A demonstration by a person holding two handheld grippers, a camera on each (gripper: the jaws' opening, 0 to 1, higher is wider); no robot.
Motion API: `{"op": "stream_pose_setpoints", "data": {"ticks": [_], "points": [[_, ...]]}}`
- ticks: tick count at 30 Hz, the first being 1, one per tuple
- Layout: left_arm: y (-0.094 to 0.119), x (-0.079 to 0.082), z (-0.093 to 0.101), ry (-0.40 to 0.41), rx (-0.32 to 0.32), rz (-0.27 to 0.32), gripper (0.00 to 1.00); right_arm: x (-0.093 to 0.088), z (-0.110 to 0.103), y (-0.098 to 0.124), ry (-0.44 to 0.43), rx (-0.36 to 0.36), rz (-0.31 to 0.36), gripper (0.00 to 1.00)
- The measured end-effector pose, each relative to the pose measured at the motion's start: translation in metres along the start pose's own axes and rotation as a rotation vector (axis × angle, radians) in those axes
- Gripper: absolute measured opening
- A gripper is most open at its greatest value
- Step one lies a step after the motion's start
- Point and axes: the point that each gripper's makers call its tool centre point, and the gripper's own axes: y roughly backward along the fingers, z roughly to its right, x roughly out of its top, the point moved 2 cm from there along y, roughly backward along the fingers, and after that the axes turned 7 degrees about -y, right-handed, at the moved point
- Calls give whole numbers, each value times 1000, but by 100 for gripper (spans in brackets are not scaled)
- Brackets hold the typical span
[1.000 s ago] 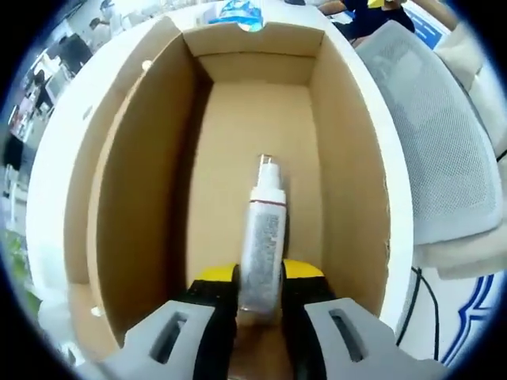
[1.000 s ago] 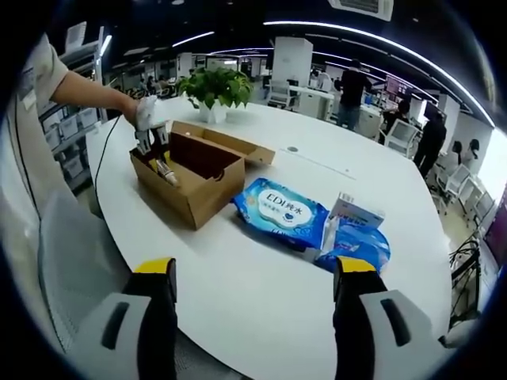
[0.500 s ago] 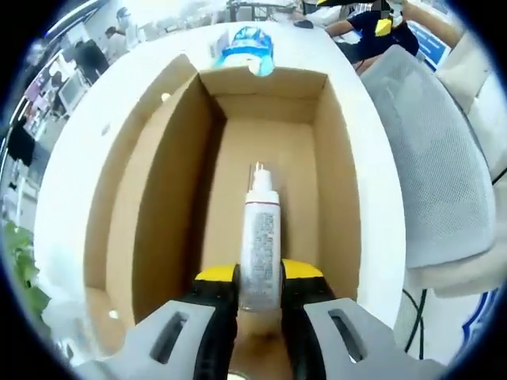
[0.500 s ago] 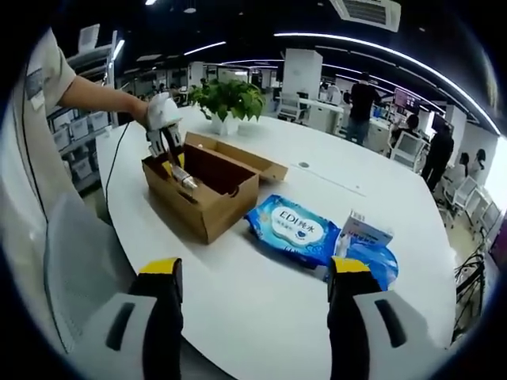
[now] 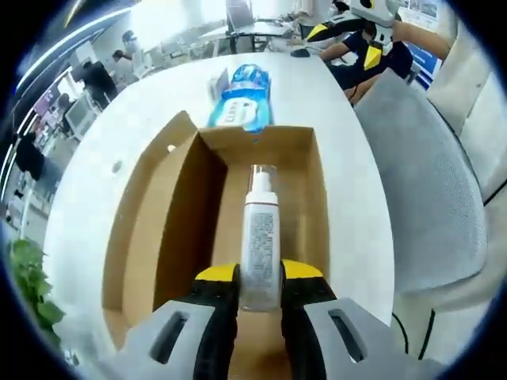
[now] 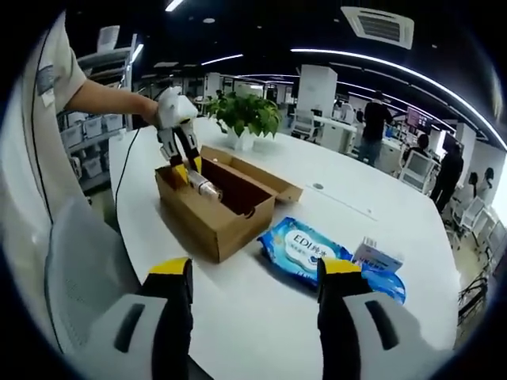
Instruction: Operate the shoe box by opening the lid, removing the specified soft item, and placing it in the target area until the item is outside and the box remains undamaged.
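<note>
Currently the left tool (image 5: pixel 259 289) is clenched on the lower end of a white pump bottle (image 5: pixel 260 241), its yellow-tipped jaws pressing the body from both sides. In the left gripper view the bottle runs from the jaws toward 12 o'clock, pump head up, over the open shoe box (image 5: pixel 184 198). From the right gripper view the bottle (image 6: pixel 204 186) appears raised to about the height of the box rim, nearly level, at the near-left end of the box (image 6: pixel 214 226); whether it is fully clear of the walls I cannot tell.

The lid flap (image 6: pixel 265 176) lies folded back on the far side of the box, flat on the white tabletop (image 6: pixel 261 309). Box walls look uncrushed.

A blue wipes pack (image 6: pixel 305 249) lies on the tabletop at 3 o'clock from the box, with a small white-and-blue carton (image 6: pixel 379 257) just beyond it. A potted plant (image 6: pixel 247 119) stands behind the box at 12 o'clock.

The right tool (image 6: pixel 252 273) hangs released, jaws wide apart, well back from the box, gripping nothing.

Step judged: removal, lid-opening done, placing not yet done. Next move calls for lifting the bottle straight clear of the near wall before any sideways travel, so the cardboard is not snagged, then setting it on bare tabletop. Target area is not marked in either view.
</note>
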Motion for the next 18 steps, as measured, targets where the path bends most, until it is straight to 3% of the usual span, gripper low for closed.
{"op": "stream_pose_setpoints", "data": {"ticks": [18], "points": [[6,42,25,-74,-32,80,17,19,-24,-16,47,94,40,48]]}}
